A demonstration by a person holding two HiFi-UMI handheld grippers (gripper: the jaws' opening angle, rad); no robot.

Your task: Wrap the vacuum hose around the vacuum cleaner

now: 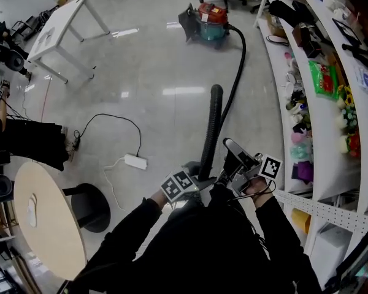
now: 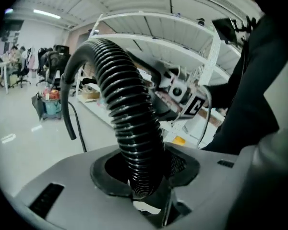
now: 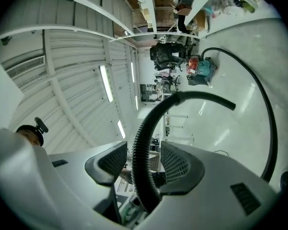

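Observation:
The red and teal vacuum cleaner [image 1: 210, 22] stands far across the floor, and also shows in the right gripper view [image 3: 200, 70]. Its black hose [image 1: 212, 124] runs along the floor beside the shelves, then rises as a ribbed length to both grippers at my chest. My left gripper [image 1: 193, 181] is shut on the ribbed hose [image 2: 129, 114], its pads pressing low on it [image 2: 144, 178]. The right gripper [image 1: 234, 158] stands open around the same hose [image 3: 149, 128], which passes loosely between the two pads [image 3: 144, 164].
White shelving [image 1: 319, 103] packed with goods lines the right side. A white table [image 1: 61, 26] stands far left, a round wooden table [image 1: 46, 219] near left with a black stool base [image 1: 89, 207]. A white power strip [image 1: 135, 162] and its cable lie on the floor.

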